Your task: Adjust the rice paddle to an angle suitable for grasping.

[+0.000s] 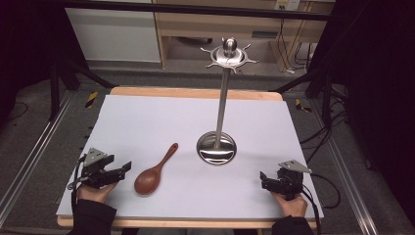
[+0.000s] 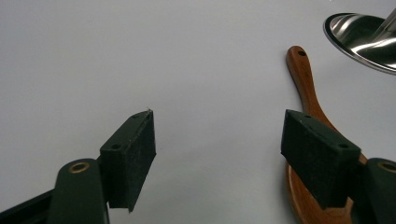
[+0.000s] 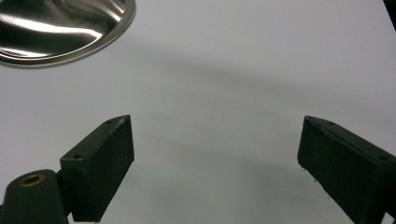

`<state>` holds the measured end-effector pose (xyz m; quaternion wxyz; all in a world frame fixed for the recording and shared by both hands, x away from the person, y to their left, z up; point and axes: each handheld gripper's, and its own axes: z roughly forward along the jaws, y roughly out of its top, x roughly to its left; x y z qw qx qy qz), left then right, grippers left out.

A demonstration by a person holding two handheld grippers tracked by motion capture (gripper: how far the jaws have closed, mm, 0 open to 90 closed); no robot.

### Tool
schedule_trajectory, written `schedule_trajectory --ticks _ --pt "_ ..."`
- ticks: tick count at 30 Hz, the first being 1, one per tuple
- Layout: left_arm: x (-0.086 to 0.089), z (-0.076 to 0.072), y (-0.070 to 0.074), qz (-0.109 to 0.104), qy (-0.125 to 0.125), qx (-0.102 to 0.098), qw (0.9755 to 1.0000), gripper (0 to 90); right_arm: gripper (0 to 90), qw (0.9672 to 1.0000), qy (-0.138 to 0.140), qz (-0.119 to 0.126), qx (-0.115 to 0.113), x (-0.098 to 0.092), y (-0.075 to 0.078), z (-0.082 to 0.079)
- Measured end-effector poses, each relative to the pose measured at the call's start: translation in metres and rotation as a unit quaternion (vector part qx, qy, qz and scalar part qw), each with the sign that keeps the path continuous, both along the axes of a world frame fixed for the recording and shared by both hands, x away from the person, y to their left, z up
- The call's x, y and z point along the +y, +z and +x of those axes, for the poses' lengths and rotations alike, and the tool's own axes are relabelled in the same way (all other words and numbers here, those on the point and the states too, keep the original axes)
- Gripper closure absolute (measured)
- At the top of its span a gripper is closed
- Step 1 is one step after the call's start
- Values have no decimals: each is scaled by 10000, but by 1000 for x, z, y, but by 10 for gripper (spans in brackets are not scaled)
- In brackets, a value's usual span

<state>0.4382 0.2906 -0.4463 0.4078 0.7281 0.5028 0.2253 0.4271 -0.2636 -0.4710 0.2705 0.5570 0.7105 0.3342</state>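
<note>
A brown wooden spoon (image 1: 155, 172) lies on the white sheet at the front left, bowl towards me, handle pointing up and right. A steel utensil stand (image 1: 218, 146) with a round base, tall pole and hooked top ring rises at the middle. My left gripper (image 1: 126, 169) rests at the front left, just left of the spoon, open with nothing between its pads. In the left gripper view the spoon (image 2: 308, 93) runs past the right pad (image 2: 317, 156). My right gripper (image 1: 263, 180) sits at the front right, open and empty, with the stand's base (image 3: 60, 28) at upper left in its view.
The white sheet (image 1: 147, 122) covers a wooden table (image 1: 195, 93). Dark frame legs and cables stand on the floor at both sides, and shelving lies beyond the far edge.
</note>
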Motion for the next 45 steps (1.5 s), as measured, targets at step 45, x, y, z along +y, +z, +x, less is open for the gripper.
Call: schedule_trajectory --ticks 45 --pt "-67 31 28 756 -1407 487 9860 433 130 9999 22 -94 131 4 0 -2"
